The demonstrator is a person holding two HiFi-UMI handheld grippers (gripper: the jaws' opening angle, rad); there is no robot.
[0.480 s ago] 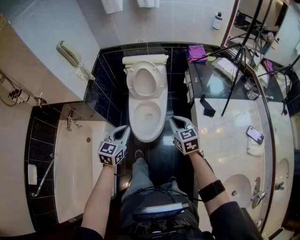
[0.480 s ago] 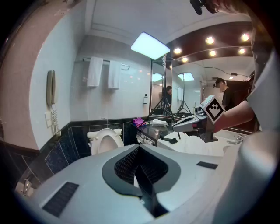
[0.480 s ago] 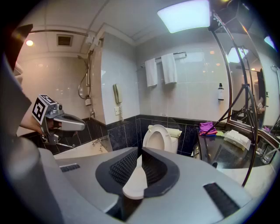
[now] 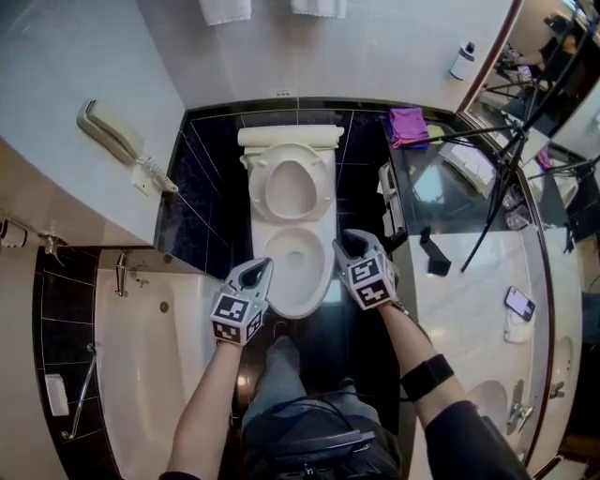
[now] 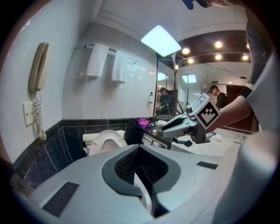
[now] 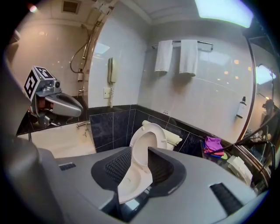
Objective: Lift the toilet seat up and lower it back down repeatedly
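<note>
Seen from above, the toilet seat (image 4: pixel 319 187) stands raised against the cistern (image 4: pixel 287 136) at the toilet's back edge, leaving the bowl (image 4: pixel 295 267) uncovered. Our left gripper (image 4: pixel 260 270), jaws narrowly apart, and our right gripper (image 4: pixel 345 242), jaws wider, flank the bowl's front edge, both empty. To lower the seat well, we judge, pinch its upper rim lightly and guide it down slowly.

Head view: the picture's top edge cuts off the two towels (image 4: pixel 225 9) above the toilet (image 4: pixel 296 286). The left gripper (image 4: pixel 259 271) covers the bowl's front-left rim. Right of the toilet, the bottle (image 4: pixel 461 62) label is too small to read, and the right forearm (image 4: pixel 405 335) partly hides the washbasin (image 4: pixel 492 401). Left gripper view: the gripper body hides the bowl below the toilet seat (image 5: pixel 106 141).
</note>
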